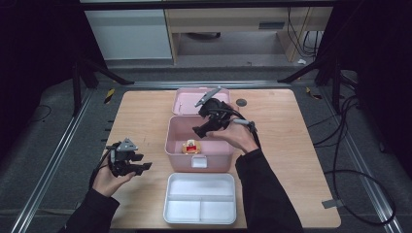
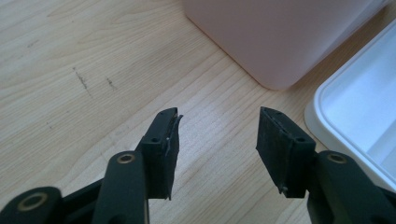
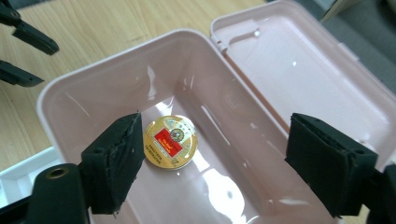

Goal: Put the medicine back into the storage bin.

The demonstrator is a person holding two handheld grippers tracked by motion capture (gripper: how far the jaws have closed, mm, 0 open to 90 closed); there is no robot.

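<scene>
Key relation: the round gold tin (image 3: 170, 142) lies flat on the floor of the pink box (image 3: 84, 88), below and just ahead of the right gripper (image 3: 212, 163), close to its left-hand jaw; being round, it has no long axis.
Right gripper: jaws spread wide, holding nothing, hovering above the open box.
Left gripper (image 2: 217, 140): jaws partly spread, nothing between them, low over the wooden table (image 2: 93, 70), well apart from the tin.
Nearer hand: the right.
Beside it: a white divided tray (image 1: 200, 198), on the near side of the box.
Room: dim, with dark floor around the table.
</scene>
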